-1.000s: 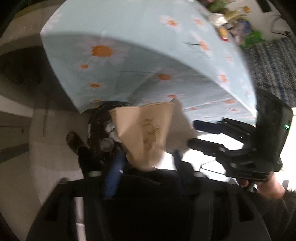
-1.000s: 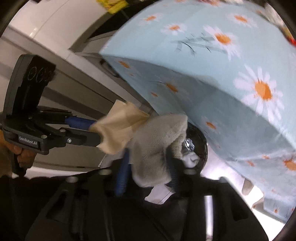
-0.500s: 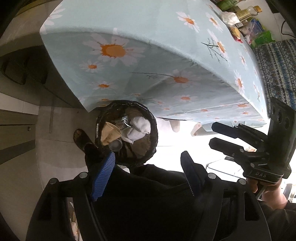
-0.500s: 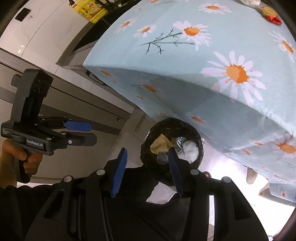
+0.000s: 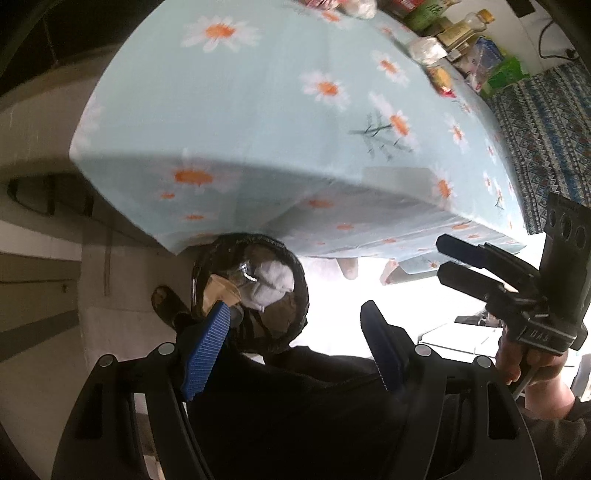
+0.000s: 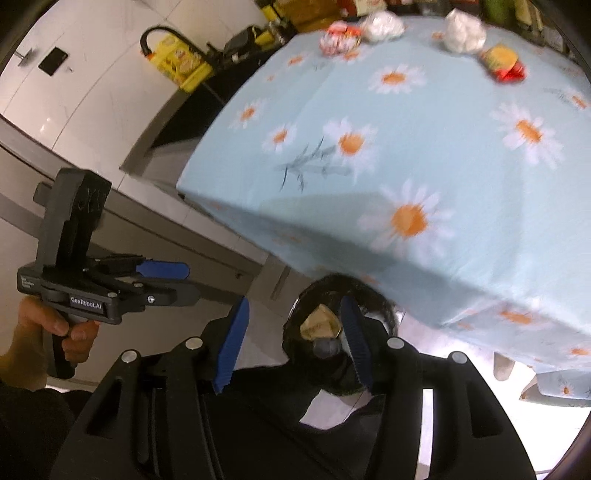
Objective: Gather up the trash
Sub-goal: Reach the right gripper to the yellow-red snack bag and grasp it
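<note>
A black-lined trash bin (image 5: pixel 295 275) stands on the floor under the table's corner; it also shows in the right wrist view (image 6: pixel 384 295). Inside lie a tan paper piece (image 5: pixel 218 290), a white crumpled tissue (image 5: pixel 271 282) and some clear plastic. My left gripper (image 5: pixel 295 334) is open and empty above the bin. My right gripper (image 6: pixel 293 334) is open and empty, also above the bin. Each gripper shows in the other's view: the right (image 5: pixel 448 258), the left (image 6: pixel 184 280). More trash lies on the tablecloth: white wads (image 6: pixel 463 35), a red-yellow wrapper (image 6: pixel 502 62).
The table with a light-blue daisy cloth (image 5: pixel 277 110) overhangs the bin. Bottles and packets (image 5: pixel 461 33) stand at its far end. A patterned blue rug (image 5: pixel 546 122) lies to the right. Grey cabinets (image 6: pixel 92 177) and a yellow can (image 6: pixel 177 62) are on the left.
Both grippers opened and dropped the tan paper and grey-white wad into the bin, then lifted away. Both views now tilt up toward the tabletop.
</note>
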A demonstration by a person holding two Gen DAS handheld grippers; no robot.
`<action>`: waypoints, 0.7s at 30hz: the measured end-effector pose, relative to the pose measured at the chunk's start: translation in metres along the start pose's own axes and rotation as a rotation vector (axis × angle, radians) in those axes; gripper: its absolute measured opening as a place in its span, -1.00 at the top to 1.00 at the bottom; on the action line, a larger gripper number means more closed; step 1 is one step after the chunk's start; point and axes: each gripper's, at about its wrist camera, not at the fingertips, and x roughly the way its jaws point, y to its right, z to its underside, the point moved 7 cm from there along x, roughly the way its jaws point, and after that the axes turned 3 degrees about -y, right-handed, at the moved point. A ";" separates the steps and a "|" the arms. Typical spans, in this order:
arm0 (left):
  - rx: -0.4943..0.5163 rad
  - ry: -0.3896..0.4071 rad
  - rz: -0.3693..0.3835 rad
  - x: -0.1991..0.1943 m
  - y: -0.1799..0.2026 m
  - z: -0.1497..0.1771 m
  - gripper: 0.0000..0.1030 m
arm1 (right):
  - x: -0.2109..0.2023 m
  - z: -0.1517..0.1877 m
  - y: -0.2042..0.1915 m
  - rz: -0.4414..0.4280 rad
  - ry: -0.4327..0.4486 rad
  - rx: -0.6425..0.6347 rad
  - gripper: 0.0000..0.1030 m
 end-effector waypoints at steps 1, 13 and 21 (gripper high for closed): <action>0.005 0.007 0.001 -0.003 0.003 -0.002 -0.38 | -0.006 -0.004 0.002 0.005 0.019 0.001 -0.02; 0.056 0.098 0.001 -0.032 0.028 -0.039 -0.38 | -0.052 -0.049 0.038 0.135 0.175 0.016 -0.29; 0.089 0.153 0.005 -0.048 0.043 -0.064 -0.38 | -0.078 -0.092 0.080 0.255 0.256 0.063 -0.30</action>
